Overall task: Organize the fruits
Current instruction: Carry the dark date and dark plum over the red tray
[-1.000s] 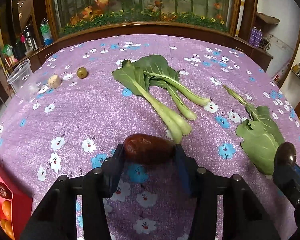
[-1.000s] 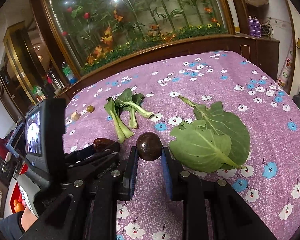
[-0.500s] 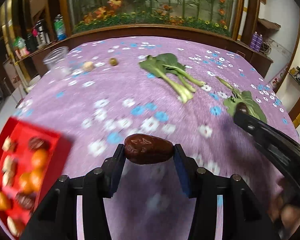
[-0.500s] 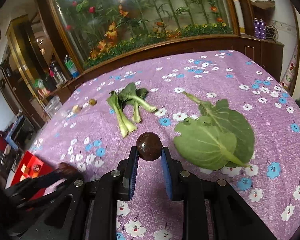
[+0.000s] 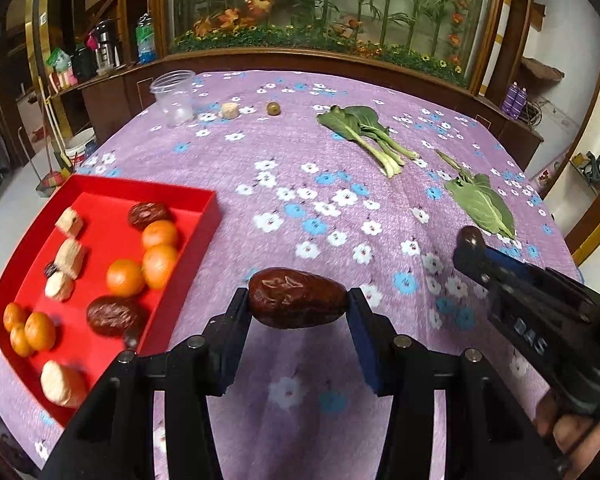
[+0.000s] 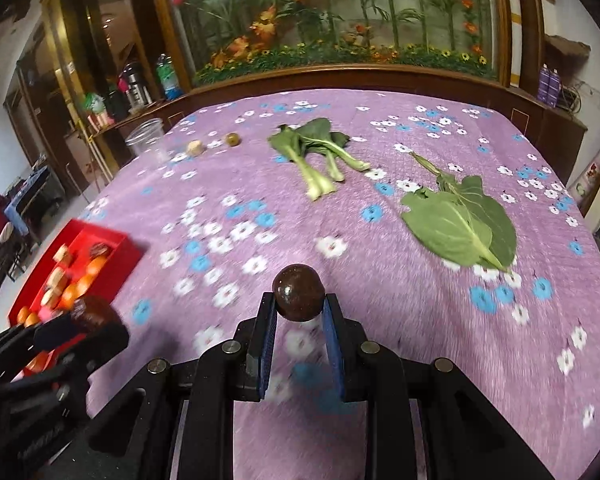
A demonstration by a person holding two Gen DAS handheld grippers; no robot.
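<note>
Left gripper [image 5: 298,306] pinches a wrinkled dark-red date [image 5: 297,297] end to end at lower centre of its view, just right of the red tray [image 5: 204,216] at lower left. Right gripper [image 6: 299,312] is pressed onto a small round brown fruit [image 6: 299,291] at lower centre of its own view, above the purple-clothed bench [image 6: 400,312]. Both fruits look light, firm-skinned yet dentable; the round one could roll out, so a grip across the middle suits it.

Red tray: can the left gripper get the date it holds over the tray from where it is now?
Probably yes. The left gripper is shut on the date, just beside the red tray. Nothing stands between them, and bare floor shows among the fruit.
</note>
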